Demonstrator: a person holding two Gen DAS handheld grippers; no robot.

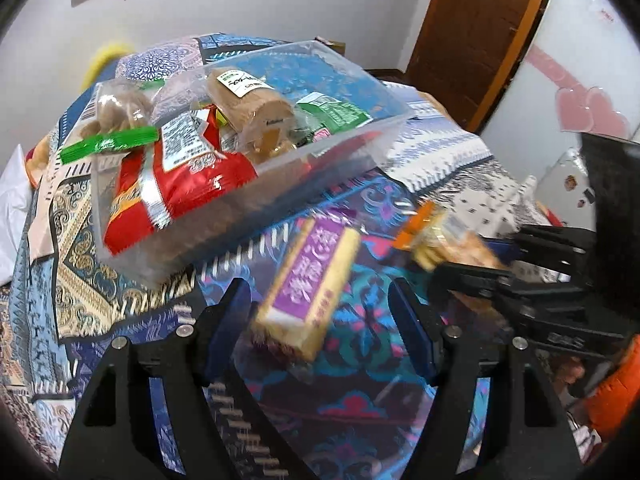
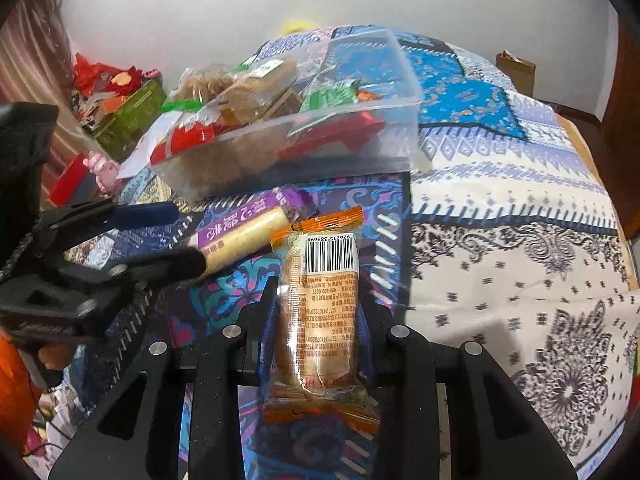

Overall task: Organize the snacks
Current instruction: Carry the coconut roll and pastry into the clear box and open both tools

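Right gripper (image 2: 320,312) jaws clamp orange snack (image 2: 320,308) – barcode visible only here; left gripper (image 1: 320,308) jaws wide.

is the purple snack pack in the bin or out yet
Out. The purple snack pack lies on the patterned cloth in front of the clear bin, between the left claw's open fingers.

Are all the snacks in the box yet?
Not yet. The clear plastic box already holds many snacks, like the red bag. The right gripper is shut on an orange-wrapped cake roll. The purple-wrapped roll lies on the patterned cloth, between the left gripper's open jaws.
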